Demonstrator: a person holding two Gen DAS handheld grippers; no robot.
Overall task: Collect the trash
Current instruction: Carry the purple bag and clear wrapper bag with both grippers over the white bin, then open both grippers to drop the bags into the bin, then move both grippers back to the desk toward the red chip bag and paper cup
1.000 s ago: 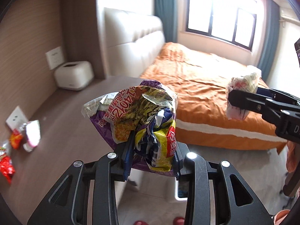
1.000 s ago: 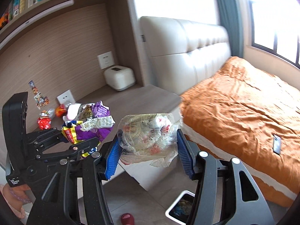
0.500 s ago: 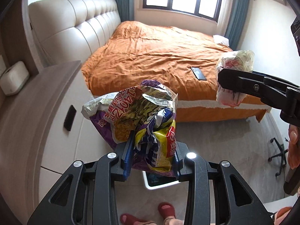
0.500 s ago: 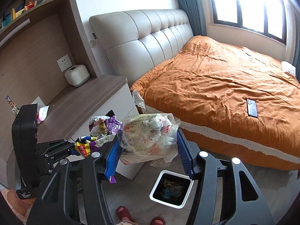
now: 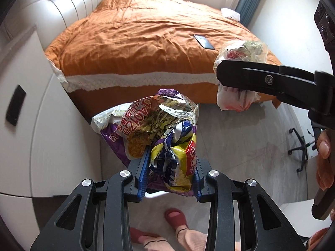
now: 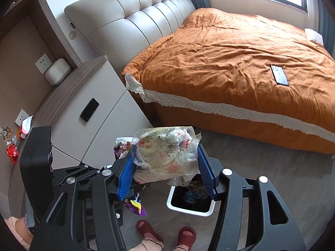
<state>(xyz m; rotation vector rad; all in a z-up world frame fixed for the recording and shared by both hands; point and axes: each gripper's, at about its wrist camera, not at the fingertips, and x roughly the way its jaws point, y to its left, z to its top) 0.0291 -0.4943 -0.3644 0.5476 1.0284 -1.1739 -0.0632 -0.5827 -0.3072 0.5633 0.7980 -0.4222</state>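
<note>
Gripping crumpled purple-yellow snack bag (image 5: 165, 138), left tongs (image 5: 170, 174); right tongs (image 6: 165, 167) clamp clear wrapper bundle (image 6: 167, 152).

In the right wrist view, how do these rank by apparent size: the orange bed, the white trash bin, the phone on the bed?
1. Orange bed.
2. White trash bin, partly hidden by the right gripper and its clear bag of trash.
3. Phone, farther away, so its true size is unsure.

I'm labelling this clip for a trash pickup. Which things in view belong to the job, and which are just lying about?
Part of the job:
- crumpled snack wrappers, clamped in the left gripper
- clear bag of rubbish, clamped in the right gripper
- white bin on the floor
- small wrappers left on the counter

Just lying about:
- phone on the orange bed
- tissue box
</note>
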